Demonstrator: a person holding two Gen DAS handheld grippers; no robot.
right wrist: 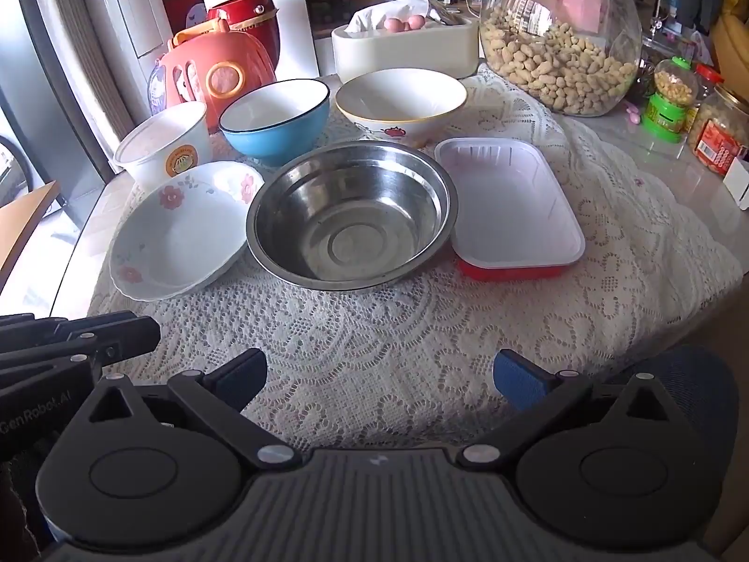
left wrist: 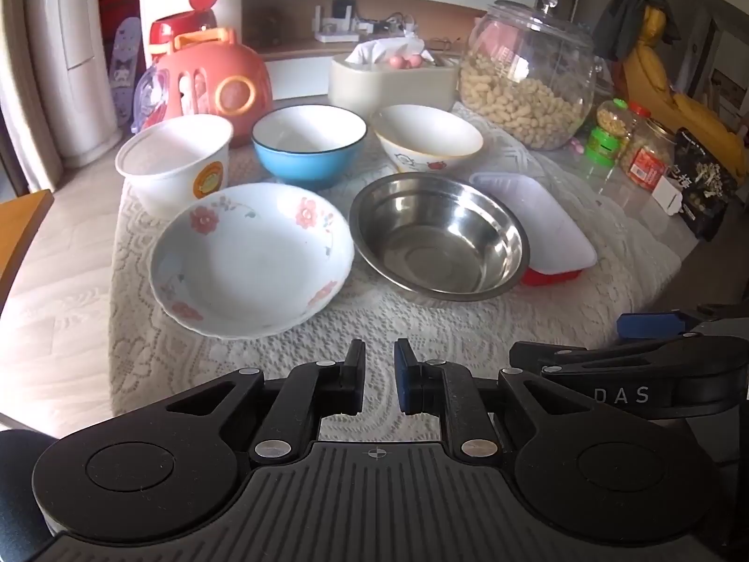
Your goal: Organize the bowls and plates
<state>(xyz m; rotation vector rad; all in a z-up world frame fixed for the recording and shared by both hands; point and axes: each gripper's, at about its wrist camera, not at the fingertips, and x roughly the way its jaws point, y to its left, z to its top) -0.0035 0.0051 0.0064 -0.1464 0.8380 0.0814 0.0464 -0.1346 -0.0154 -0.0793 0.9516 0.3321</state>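
On a lace-covered table lie a floral white plate (left wrist: 253, 257) (right wrist: 182, 229), a steel bowl (left wrist: 437, 234) (right wrist: 351, 215), a blue bowl (left wrist: 309, 145) (right wrist: 274, 122), a cream patterned bowl (left wrist: 428, 136) (right wrist: 400, 103), a white paper cup bowl (left wrist: 175, 164) (right wrist: 161, 145) and a white-and-red rectangular tray (left wrist: 538, 225) (right wrist: 510, 206). My left gripper (left wrist: 379, 377) hovers before the floral plate, jaws narrowly apart and empty. My right gripper (right wrist: 379, 379) is wide open and empty, short of the steel bowl. Each gripper shows at the other view's edge.
At the back stand an orange toy case (left wrist: 210, 84), a cream box (left wrist: 393, 79) with eggs and a glass peanut jar (left wrist: 529, 79) (right wrist: 561, 37). Small jars (left wrist: 608, 136) (right wrist: 674, 98) and a dark packet (left wrist: 702, 182) are at right. The table edge (left wrist: 112, 281) drops off at left.
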